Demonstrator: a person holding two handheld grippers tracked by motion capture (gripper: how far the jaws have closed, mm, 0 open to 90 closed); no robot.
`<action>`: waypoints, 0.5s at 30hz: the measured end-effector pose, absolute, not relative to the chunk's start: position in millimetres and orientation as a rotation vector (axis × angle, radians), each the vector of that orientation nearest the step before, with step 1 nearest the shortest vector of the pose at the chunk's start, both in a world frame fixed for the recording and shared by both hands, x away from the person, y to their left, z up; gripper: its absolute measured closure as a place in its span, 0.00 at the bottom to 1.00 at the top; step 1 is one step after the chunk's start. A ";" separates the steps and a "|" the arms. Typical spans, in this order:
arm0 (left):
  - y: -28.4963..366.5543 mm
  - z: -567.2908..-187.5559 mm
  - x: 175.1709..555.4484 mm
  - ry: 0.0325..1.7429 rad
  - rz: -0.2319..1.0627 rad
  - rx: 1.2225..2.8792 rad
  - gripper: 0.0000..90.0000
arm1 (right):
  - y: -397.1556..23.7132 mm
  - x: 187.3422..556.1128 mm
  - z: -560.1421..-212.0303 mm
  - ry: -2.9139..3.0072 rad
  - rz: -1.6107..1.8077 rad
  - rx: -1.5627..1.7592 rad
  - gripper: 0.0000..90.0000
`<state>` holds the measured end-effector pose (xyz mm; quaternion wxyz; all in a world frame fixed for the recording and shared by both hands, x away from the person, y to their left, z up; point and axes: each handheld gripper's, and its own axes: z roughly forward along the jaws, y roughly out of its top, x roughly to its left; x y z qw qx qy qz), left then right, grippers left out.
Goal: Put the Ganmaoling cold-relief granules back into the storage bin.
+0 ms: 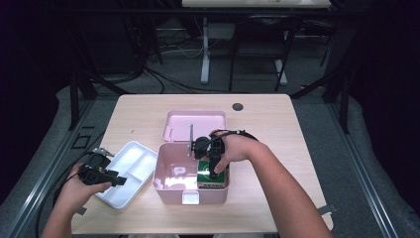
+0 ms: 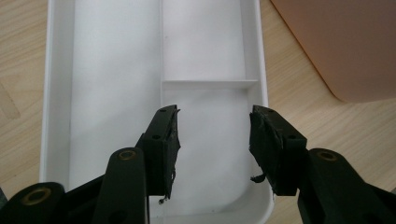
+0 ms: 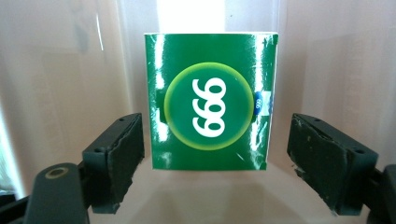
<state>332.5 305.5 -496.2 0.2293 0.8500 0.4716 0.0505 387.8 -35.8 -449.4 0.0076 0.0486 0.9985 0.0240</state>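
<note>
On the left, the left gripper (image 1: 120,180) waits with its jaws wide and nothing in them, over the white tray (image 2: 116,70) beside the pink box (image 1: 168,186). Inside that box lies the green pack (image 3: 210,100), and the right gripper (image 3: 215,158) hangs over it, jaws wide on both sides but not touching. I think the grabbing step is on: next it should go lower and squeeze the pack.

At lower left of the high view, the left hand (image 1: 79,184) holds the left claw (image 1: 116,179) level, jaws wide apart. At centre, the right claw (image 1: 214,173) points downward from an outstretched forearm, jaws spread, gripping nothing.
</note>
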 end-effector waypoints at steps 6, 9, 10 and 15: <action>305.9 -496.5 332.4 1.300 0.137 2.339 0.58 | -38.8 382.8 -434.0 3.108 0.084 0.161 0.24; 306.5 -496.1 332.1 1.302 0.137 2.339 0.58 | -44.6 383.0 -423.9 3.094 0.081 0.182 0.26; 306.8 -496.1 332.1 1.303 0.138 2.336 0.58 | -47.5 382.7 -421.4 3.090 0.106 0.188 0.28; 307.5 -495.8 331.9 1.307 0.141 2.334 0.58 | -63.3 381.9 -411.7 3.083 0.099 0.238 0.35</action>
